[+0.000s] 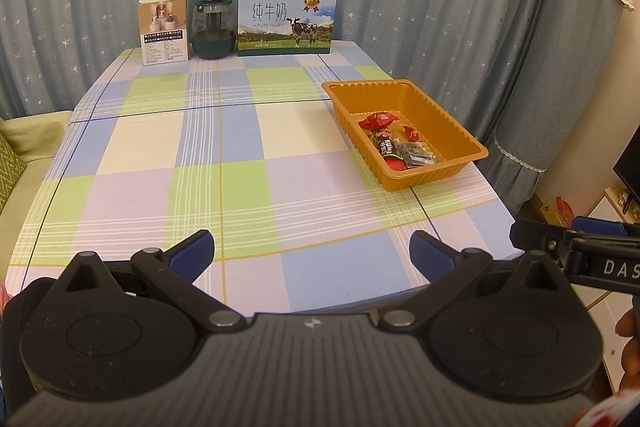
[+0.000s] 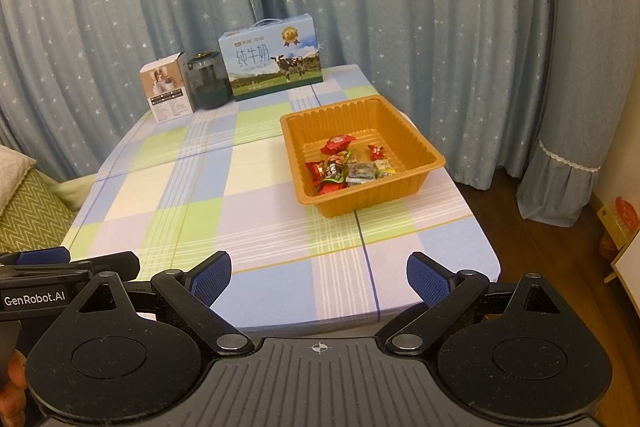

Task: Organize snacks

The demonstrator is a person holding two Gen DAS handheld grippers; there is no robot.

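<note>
Snacks [image 2: 345, 163] in red, green and clear wrappers are seen gathered inside an orange plastic tray [image 2: 416, 183], which is set on the right half of a table covered by a checked cloth [image 1: 200, 155] in blue, green and lilac. The wrapped pieces are bunched toward the tray's near end, and its far half is left bare. In the left wrist view the same tray [image 1: 344, 107] is shown to the right of centre, with the snacks [image 1: 396, 143] lying on its floor.

The left gripper [image 1: 312, 249] is held above the table's near edge with its blue-padded fingers spread wide and nothing caught between them. The right gripper [image 2: 319, 273] is likewise held wide apart and empty, hovering at the near edge, well apart from the tray.

Along the far edge of the table a small white carton [image 1: 164, 29], a dark glass jar [image 1: 213, 29] and a milk box [image 1: 286, 21] printed with a cow are lined up before a starred blue curtain [image 2: 400, 7].
</note>
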